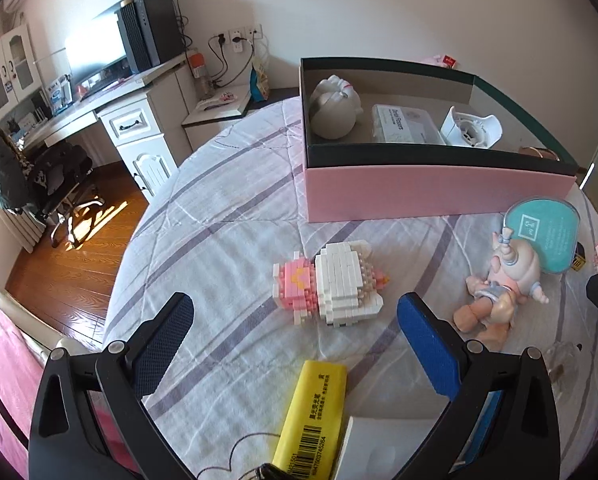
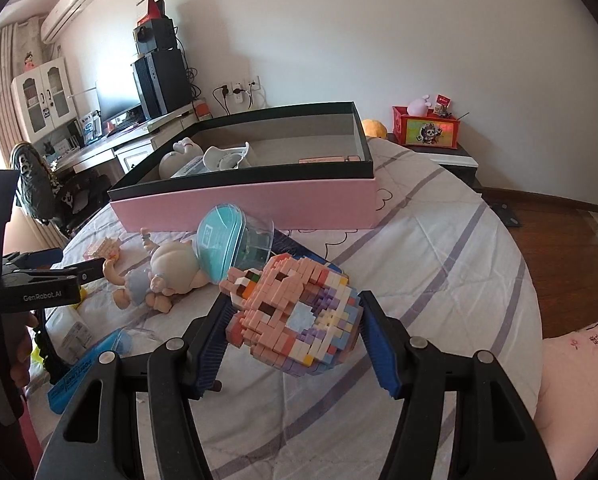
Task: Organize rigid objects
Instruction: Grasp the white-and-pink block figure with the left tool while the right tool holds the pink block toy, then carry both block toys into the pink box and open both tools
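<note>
Right gripper [image 2: 295, 332]: jaws clamp brick donut [image 2: 295, 320], lifted off bed [image 2: 439, 240].
Left gripper [image 1: 295, 320]: jaws wide, empty.
Risk: bricks could shed before box [image 2: 259, 204].

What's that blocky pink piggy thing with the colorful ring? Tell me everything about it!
The brick-built pig figure is made of tiny plastic blocks: a pink head with dark eyes, sitting in a pastel ring of purple, blue, white and yellow. It is tilted, between the right gripper fingers, which press its sides, above the striped bedsheet.
</note>
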`<state>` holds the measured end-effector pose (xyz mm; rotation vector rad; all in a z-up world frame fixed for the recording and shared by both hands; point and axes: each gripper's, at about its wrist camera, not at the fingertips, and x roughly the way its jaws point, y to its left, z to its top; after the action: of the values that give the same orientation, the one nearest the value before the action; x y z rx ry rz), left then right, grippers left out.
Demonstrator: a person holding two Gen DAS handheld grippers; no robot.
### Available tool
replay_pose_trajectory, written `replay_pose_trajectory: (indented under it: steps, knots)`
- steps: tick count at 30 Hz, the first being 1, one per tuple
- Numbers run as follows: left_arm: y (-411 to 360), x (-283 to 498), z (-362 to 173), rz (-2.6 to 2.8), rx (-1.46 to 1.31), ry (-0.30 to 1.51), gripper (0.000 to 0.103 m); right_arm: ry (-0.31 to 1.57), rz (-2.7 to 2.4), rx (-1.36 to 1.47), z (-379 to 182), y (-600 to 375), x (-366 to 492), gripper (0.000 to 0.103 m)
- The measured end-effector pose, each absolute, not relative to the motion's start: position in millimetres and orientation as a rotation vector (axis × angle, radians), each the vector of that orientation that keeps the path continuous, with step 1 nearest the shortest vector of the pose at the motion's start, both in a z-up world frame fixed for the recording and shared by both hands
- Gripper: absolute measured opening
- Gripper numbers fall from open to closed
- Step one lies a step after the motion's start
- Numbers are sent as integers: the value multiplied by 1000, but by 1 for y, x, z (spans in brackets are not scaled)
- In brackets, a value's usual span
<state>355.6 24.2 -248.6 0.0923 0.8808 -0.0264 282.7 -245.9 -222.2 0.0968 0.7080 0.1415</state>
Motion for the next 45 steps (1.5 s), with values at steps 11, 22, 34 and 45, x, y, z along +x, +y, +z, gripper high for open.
replay_pose_trajectory:
  steps: [11, 22, 34, 45]
  knots:
    - [14, 375, -258, -91, 103, 936, 62, 737, 163, 92, -226, -242, 292, 63]
    - [7, 314, -208, -111, 75, 737, 62, 635, 157, 79, -197, -236, 266, 63]
    - [-16, 223, -136, -162, 70, 494, 62, 444, 192, 0, -128, -203, 220, 63]
    - [-15, 239, -120, -170, 61, 477, 62, 418, 208, -51, -110, -190, 239, 63]
